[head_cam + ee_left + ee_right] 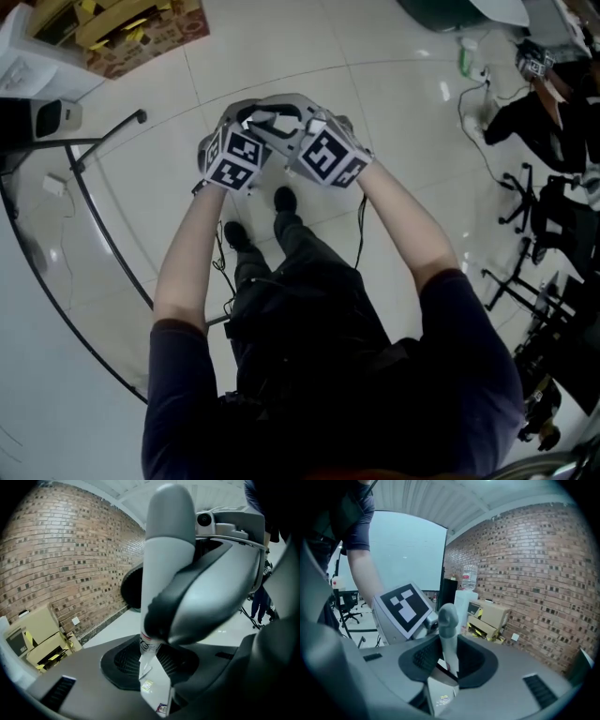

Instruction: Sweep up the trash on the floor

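Both grippers are held close together over the white tiled floor (pixel 394 112), in front of the person's shoes (pixel 284 199). My left gripper (pixel 152 667) is shut on a grey handle (pixel 164 541) with a rounded top that rises from between its jaws. A similar grey handle (pixel 449 630) stands between the jaws of my right gripper (pixel 440 677), which is shut on it. I cannot tell whether this is one handle or two. In the head view the left gripper (pixel 246 120) and right gripper (pixel 309 120) hide what they hold. No trash shows on the floor.
A cardboard box (pixel 131 28) with yellow pieces stands at the back left by a brick wall (pixel 56 559). A curved black rail (pixel 103 234) runs along the left. Black stands and chair legs (pixel 530 202) crowd the right side. A green bottle (pixel 466 58) lies far right.
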The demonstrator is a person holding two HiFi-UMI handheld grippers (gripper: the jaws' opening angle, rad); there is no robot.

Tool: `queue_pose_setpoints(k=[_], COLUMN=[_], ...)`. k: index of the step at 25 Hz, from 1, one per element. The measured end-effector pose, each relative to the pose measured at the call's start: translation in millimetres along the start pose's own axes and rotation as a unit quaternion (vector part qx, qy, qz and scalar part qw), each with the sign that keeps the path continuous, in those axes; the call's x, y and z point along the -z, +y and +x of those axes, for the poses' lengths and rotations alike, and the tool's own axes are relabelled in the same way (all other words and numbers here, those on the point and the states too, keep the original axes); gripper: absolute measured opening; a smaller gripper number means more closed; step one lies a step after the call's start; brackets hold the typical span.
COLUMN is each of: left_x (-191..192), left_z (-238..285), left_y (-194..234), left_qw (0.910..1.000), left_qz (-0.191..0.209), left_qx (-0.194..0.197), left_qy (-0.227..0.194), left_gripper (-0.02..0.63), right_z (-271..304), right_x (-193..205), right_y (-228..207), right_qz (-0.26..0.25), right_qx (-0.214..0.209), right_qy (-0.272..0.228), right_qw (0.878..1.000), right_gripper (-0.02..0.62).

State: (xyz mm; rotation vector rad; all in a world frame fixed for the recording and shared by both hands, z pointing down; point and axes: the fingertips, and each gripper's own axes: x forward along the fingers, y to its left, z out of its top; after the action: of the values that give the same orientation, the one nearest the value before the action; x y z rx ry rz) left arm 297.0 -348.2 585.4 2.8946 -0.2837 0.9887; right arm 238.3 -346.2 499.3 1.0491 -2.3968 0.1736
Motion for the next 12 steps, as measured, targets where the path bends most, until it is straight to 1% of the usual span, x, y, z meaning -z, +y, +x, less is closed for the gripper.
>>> queue_pose_setpoints(k=[2, 5, 7, 9, 12], left_x=[6, 8, 11, 17, 28], left_z=[2, 3, 2, 2, 4], left_y=[5, 4, -2, -13, -31], left_qw=[1.0, 0.9995, 0.9985, 0.997, 0.9946], left_qz=[-0.005, -0.017, -0.026, -0.018, 0.004], left_qx=[0.008, 0.026, 0.049, 0.073, 0.099], left_qy=[0.003, 0.002, 0.008, 0.016, 0.03], left_gripper=[0.091, 0.091, 0.094, 0.095, 0.095], right_z=[9, 12, 10, 7, 1], right_x=[1, 2, 3, 9, 23], right_y=[1, 1, 4, 10, 20], right_qz=[0.008, 0.053, 0.071, 0.092, 0.147], right_qx=[-0.01, -0.011, -0.005, 0.001, 0.012], right_qy=[0.002, -0.007, -0.007, -0.006, -0.003], right_qw=[1.0, 0.998, 0.997, 0.996, 0.989], right_gripper=[0.121, 0.13, 0.133, 0.134, 0.141])
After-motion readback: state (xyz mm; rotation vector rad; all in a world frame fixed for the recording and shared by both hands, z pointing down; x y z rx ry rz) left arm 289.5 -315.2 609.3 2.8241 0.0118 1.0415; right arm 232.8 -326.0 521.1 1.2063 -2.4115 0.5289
